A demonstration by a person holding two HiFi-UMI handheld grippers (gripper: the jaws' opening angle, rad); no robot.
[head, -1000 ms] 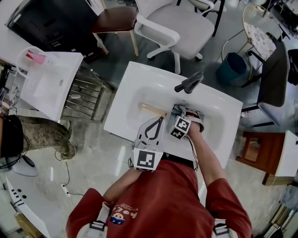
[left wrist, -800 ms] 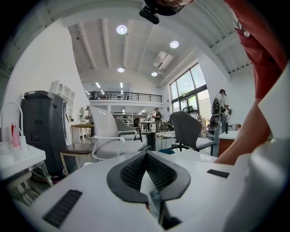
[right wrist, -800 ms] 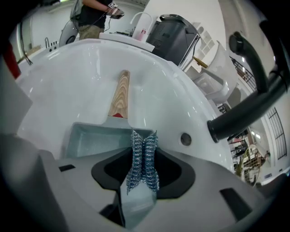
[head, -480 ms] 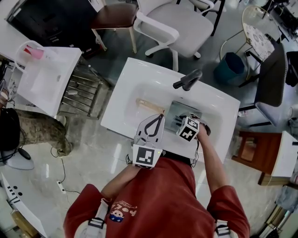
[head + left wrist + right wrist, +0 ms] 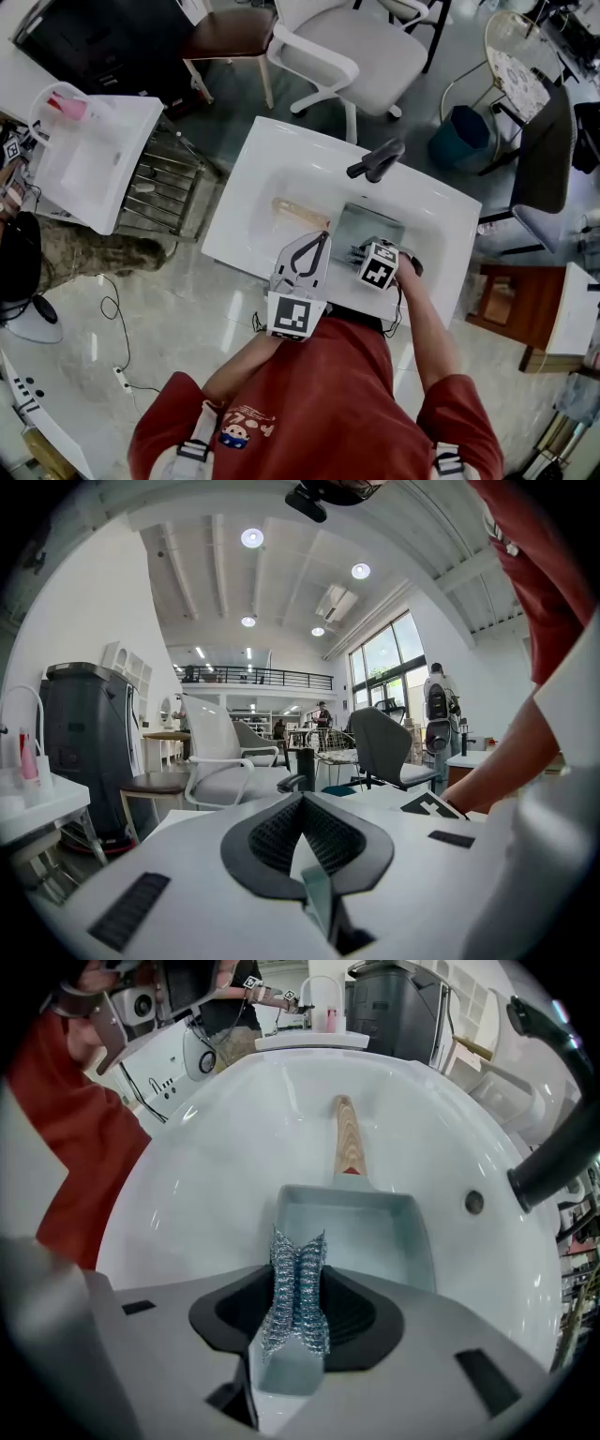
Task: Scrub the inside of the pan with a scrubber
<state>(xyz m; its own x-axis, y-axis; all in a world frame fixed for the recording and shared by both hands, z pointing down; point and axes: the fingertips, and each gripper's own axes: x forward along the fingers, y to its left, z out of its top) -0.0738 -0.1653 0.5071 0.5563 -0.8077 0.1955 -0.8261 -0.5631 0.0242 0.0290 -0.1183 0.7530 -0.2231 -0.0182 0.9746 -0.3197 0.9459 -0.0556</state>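
Observation:
A square grey pan (image 5: 368, 225) with a wooden handle (image 5: 300, 214) lies in the white sink basin (image 5: 272, 155). My right gripper (image 5: 359, 251) is at the pan's near edge, shut on a steel-wool scrubber (image 5: 298, 1283). In the right gripper view the scrubber sticks out past the jaws, just above the pan (image 5: 361, 1232), whose handle (image 5: 348, 1133) points away. My left gripper (image 5: 324, 237) is held above the sink's front rim, shut with nothing in it. In the left gripper view the left gripper (image 5: 302, 801) points out across the room.
A black faucet (image 5: 377, 161) rises at the back of the sink, and a drain hole (image 5: 474, 1202) shows in the basin. A white office chair (image 5: 347, 47) and a teal bin (image 5: 461, 136) stand behind. A second white basin (image 5: 94, 159) and a wire rack (image 5: 164, 192) are at the left.
My right gripper has drawn back with the scrubber from over the pan's middle toward its near right edge, so more of the pan shows. The left gripper has stayed put.

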